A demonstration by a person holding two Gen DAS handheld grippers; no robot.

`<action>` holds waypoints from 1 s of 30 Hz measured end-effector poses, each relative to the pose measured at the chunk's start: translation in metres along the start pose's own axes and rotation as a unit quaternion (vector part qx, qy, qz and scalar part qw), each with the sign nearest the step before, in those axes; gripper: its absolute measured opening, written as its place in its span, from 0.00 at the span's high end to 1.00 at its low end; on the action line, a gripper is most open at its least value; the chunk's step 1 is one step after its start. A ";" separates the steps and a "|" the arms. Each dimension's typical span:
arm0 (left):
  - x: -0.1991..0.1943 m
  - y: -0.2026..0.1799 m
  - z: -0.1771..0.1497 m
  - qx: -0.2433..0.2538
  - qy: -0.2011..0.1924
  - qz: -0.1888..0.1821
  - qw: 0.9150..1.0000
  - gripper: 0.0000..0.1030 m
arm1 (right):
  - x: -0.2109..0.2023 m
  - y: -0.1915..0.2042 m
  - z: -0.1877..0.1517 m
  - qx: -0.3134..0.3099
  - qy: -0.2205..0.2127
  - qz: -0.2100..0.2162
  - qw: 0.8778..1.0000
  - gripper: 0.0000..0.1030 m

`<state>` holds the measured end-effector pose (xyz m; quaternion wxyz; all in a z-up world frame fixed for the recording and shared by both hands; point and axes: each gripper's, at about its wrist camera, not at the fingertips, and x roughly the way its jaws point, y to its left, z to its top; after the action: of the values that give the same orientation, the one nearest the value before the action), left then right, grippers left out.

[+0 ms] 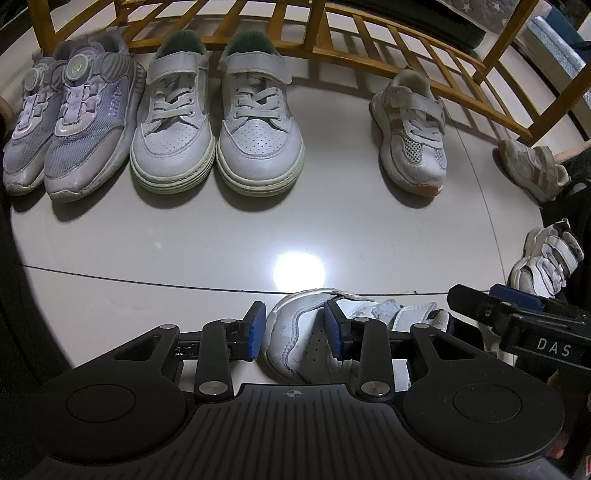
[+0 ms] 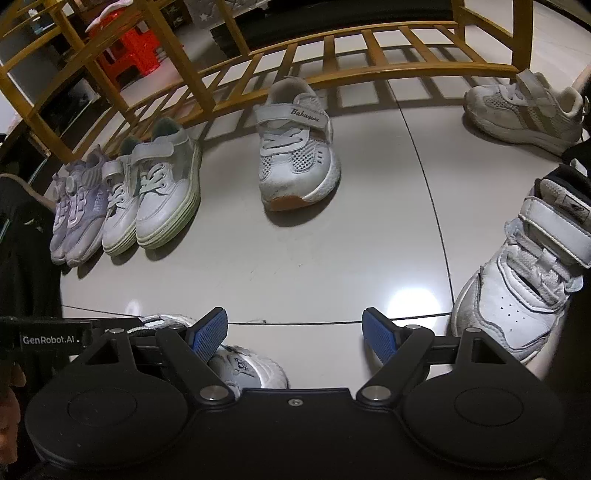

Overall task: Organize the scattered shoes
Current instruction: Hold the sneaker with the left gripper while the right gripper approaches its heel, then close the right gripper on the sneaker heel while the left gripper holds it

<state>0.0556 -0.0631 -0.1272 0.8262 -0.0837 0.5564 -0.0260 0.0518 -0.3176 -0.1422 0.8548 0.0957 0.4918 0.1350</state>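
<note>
While our left gripper (image 1: 295,330) jaws pinch the white sneaker (image 1: 303,343) toe and the right gripper (image 2: 295,332) gapes empty, the shallow hold risks slipping.

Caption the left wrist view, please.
Left gripper jaws straddle a white shoe; paired sneakers line the wooden rack.

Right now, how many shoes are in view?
8: lilac mesh pair and white green-soled pair by the wooden rack; two beige-striped mesh sneakers rightward; white strap sneaker far right; white perforated sneaker in the left gripper. Others possibly hidden.
</note>
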 end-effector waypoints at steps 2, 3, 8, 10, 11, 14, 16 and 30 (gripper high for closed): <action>0.000 0.000 0.000 0.000 0.000 0.000 1.000 0.65 | -0.001 -0.001 0.000 0.000 -0.002 0.001 1.000 0.20; -0.002 -0.002 -0.003 -0.003 -0.001 0.002 1.000 0.65 | -0.001 -0.001 0.000 0.000 -0.002 0.002 1.000 0.20; -0.002 -0.002 0.000 0.005 0.000 0.006 1.000 0.61 | -0.002 -0.001 0.001 0.001 -0.004 0.010 1.000 0.20; -0.002 -0.002 0.001 0.007 0.000 0.007 1.000 0.61 | -0.003 -0.001 0.000 -0.001 -0.005 0.016 1.000 0.20; -0.002 -0.003 0.002 0.009 -0.002 0.011 1.000 0.61 | -0.004 -0.001 0.000 -0.003 -0.005 0.019 1.000 0.20; -0.002 -0.002 0.004 0.014 -0.007 0.017 1.000 0.59 | -0.008 0.000 -0.001 -0.007 -0.007 0.031 0.999 0.20; 0.000 0.000 0.005 0.007 -0.008 0.017 1.000 0.54 | -0.009 0.000 0.000 -0.006 -0.009 0.034 0.999 0.20; 0.004 0.006 0.007 0.002 -0.009 0.006 1.000 0.53 | -0.015 0.009 0.000 -0.025 0.014 0.052 0.998 0.20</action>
<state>0.0634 -0.0571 -0.1290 0.8316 -0.0784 0.5494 -0.0213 0.0434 -0.3141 -0.1271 0.8418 0.0982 0.4944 0.1932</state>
